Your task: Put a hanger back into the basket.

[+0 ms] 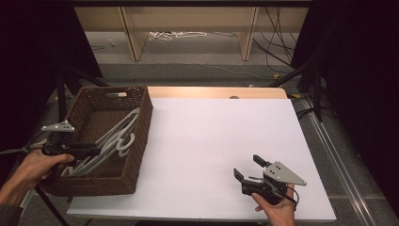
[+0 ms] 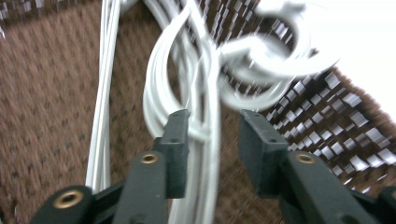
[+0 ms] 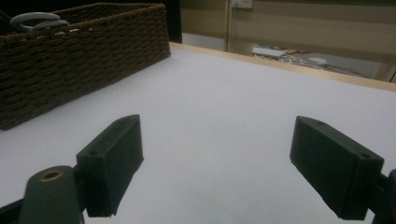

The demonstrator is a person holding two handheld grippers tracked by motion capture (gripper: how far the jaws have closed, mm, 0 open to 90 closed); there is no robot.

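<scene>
A bundle of white plastic hangers [image 1: 117,134] lies slanted in a brown wicker basket [image 1: 143,122] at the table's left. Held by a hand over the basket's near left corner, my left gripper [image 1: 96,150] points into it. In the left gripper view its jaws stand apart [image 2: 215,126], open, with the hangers' stems [image 2: 205,70] running between them close to the left jaw; the picture is blurred. My right gripper [image 1: 248,166] rests low on the white tabletop [image 1: 221,136] at the near right, open [image 3: 217,149], with nothing between its jaws.
The basket's woven wall [image 3: 70,51] rises at the left in the right gripper view, with hanger hooks [image 3: 35,19] poking above its rim. Beyond the table's far wooden edge are shelving legs and loose cables on the floor [image 1: 179,35]. Dark stands flank the table.
</scene>
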